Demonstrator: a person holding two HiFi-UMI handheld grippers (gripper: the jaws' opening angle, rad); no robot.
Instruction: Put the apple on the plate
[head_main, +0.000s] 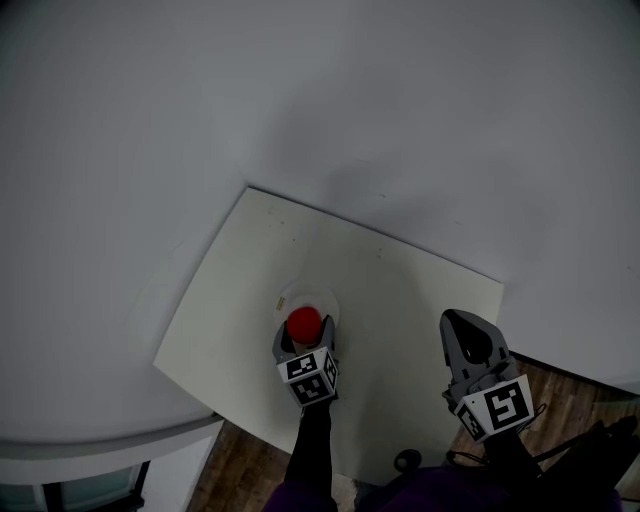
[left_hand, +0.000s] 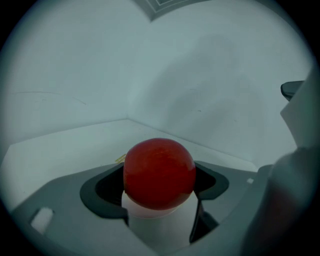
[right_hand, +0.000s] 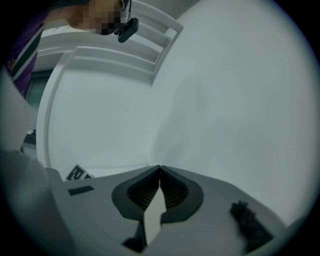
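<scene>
Pinching the apple (left_hand: 159, 172) dead centre in the left gripper (left_hand: 160, 192), jaws spread only as wide as the fruit and pressing on both of its sides. Hanging right over the plate (head_main: 312, 288) going by the head view, or maybe sitting on it; not managing to tell touching from hovering at this angle.

Lining up over the nearer half of the plate rather than its middle, so probably needing just a tiny nudge away from the body, or simply a straight lowering and a release. Being round, no long axis to worry about, so no fussing with rotation either.

Idling with the right gripper (head_main: 456, 320) off to the right, well apart from the plate, jaws pressed together on nothing at all. Leaving the whole job to the left one then, being the nearer by a long way and the one carrying the fruit.

Worrying only about a roll off the plate's edge on letting go, with bare pale tabletop (head_main: 400, 300) all round it.
</scene>
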